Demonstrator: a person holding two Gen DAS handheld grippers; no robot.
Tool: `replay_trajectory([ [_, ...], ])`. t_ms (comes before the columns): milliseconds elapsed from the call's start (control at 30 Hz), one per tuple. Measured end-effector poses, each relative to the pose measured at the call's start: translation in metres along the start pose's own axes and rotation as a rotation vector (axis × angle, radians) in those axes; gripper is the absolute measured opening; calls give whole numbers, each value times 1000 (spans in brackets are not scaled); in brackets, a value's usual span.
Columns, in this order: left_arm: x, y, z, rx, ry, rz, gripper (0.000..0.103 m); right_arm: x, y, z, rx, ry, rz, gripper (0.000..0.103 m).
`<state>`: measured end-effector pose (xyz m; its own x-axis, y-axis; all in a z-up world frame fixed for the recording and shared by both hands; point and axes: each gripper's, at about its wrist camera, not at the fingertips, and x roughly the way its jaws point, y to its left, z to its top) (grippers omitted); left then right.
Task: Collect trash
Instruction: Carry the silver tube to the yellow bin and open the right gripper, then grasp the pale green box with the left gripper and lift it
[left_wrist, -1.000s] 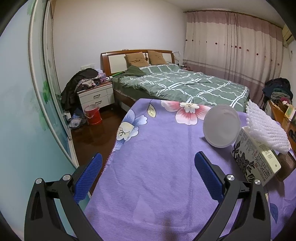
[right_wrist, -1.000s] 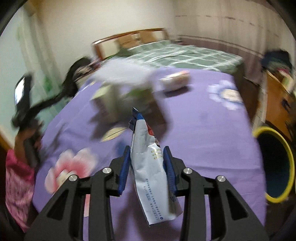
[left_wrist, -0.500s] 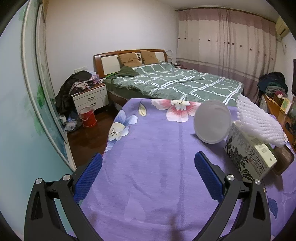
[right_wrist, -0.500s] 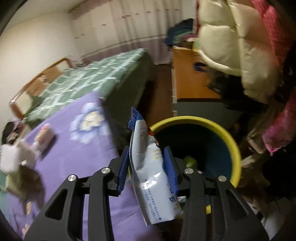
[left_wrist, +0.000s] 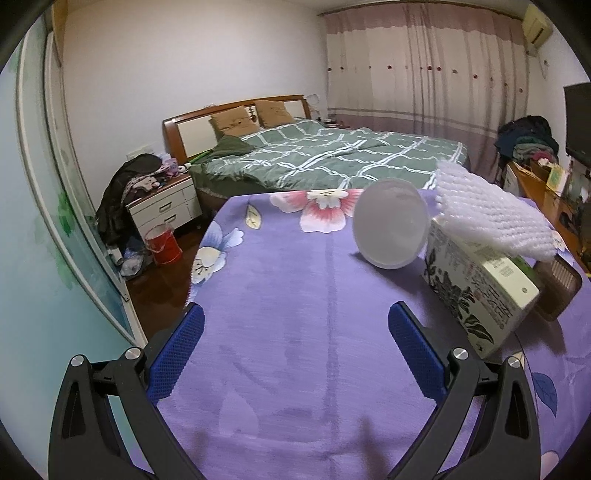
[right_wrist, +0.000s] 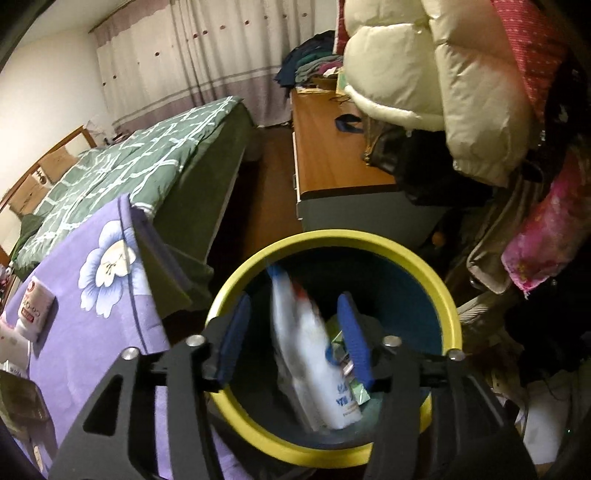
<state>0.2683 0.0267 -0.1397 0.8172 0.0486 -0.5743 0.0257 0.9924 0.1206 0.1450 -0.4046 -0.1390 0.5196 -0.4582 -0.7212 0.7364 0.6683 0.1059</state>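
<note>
Ahead of the left gripper (left_wrist: 295, 332) the purple floral blanket (left_wrist: 295, 280) spreads wide, and on it, forward and to the right of the spread, empty fingers, several pieces are not yet collected: a printed carton (left_wrist: 476, 291) lying on its side, a sheet of white foam netting (left_wrist: 491, 214) draped over it, and a white plastic lid (left_wrist: 389, 228) leaning against the carton's near end. Directly below and in front of the right gripper (right_wrist: 291, 332) sits the yellow-rimmed bin (right_wrist: 443, 295), its mouth filling the space beneath the tool. Between the parted blue fingers (right_wrist: 352, 338), touching neither as far as the blurred shape shows, a white snack bag (right_wrist: 314, 354) hangs inside the bin's rim, smeared by motion, so it looks released and dropping; some green scraps already lie at the bottom. By my reading one piece is just being binned and the pile on the blanket is left, along with a small red-and-white packet (right_wrist: 35, 308) far to the right gripper's left
</note>
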Motion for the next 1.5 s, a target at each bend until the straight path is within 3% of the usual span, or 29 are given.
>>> replay_trajectory([
  [433,-16,-39,4,37,39,-205,98,-2,-2,-2,21,-1,36,57],
  [633,-14,-71,6,-8,149,-357,98,-4,2,-2,11,-6,58,59],
  [867,9,-105,12,-21,200,-355,96,-4,2,-1,11,-4,78,60],
  [1033,26,-121,18,-60,205,-319,76,-3,3,-1,12,-1,90,60],
  [1100,29,-126,18,-54,205,-305,59,-3,3,-1,12,-2,90,60],
  [1200,27,-124,15,-51,200,-318,46,-3,5,-2,5,0,97,60],
  [1400,8,-113,10,3,154,-307,31,-4,8,-2,-2,-2,104,60],
  [1500,-9,-109,7,43,139,-316,31,-4,8,-2,-2,-1,107,60],
])
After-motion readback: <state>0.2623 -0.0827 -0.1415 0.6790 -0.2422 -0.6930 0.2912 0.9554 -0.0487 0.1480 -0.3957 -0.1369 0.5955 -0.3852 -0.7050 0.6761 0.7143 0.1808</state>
